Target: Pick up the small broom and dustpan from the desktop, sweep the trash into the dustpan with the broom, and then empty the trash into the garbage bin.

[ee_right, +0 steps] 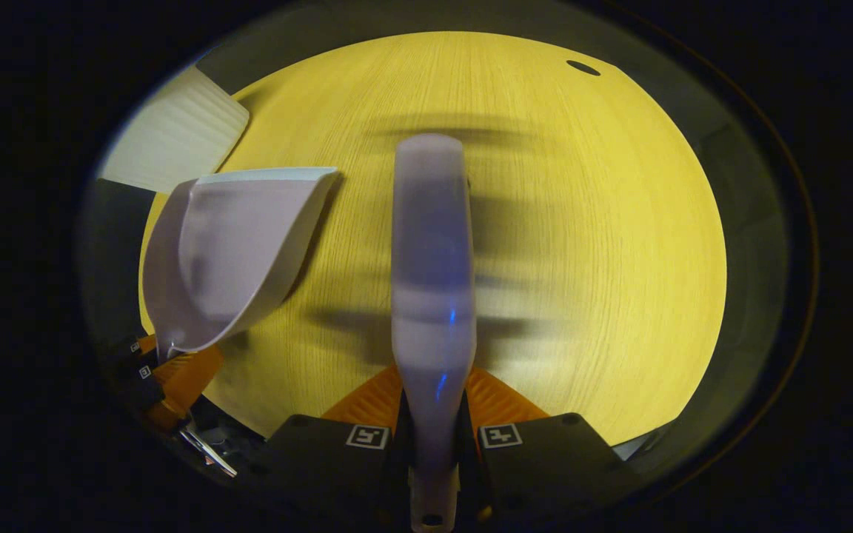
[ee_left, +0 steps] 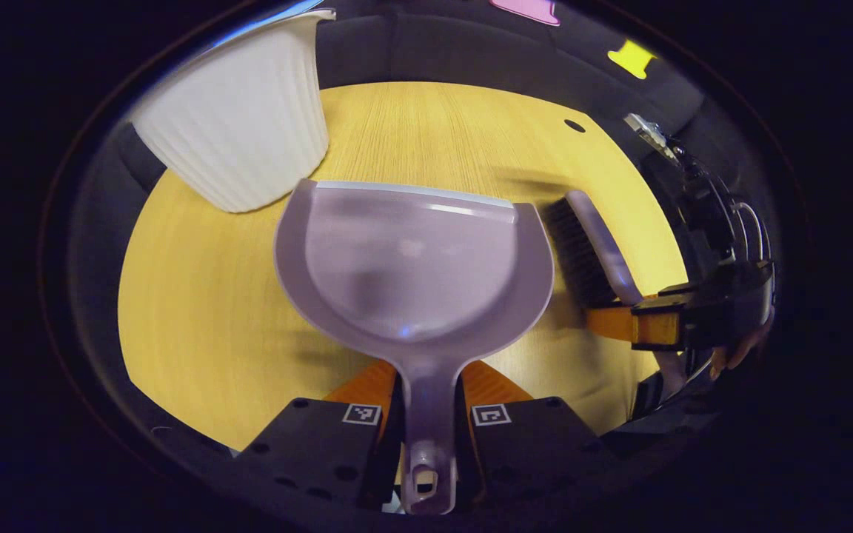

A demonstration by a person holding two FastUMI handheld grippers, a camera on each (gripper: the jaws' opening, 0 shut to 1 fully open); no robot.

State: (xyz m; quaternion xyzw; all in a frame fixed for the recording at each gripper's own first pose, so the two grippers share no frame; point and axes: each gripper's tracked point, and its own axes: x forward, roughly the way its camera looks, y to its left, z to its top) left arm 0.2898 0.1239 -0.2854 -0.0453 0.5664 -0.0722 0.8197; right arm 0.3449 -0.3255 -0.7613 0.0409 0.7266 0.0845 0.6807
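Over mid-table, left tongs are gripping the empty dustpan, right tongs the broom. Risk: tilting toward the bin early, nothing swept.

I can read no words, brands or numbers here. The only signs I see are 2 square black-and-white markers on the left gripper at bottom centre, and 2 alike on the right gripper at bottom centre.
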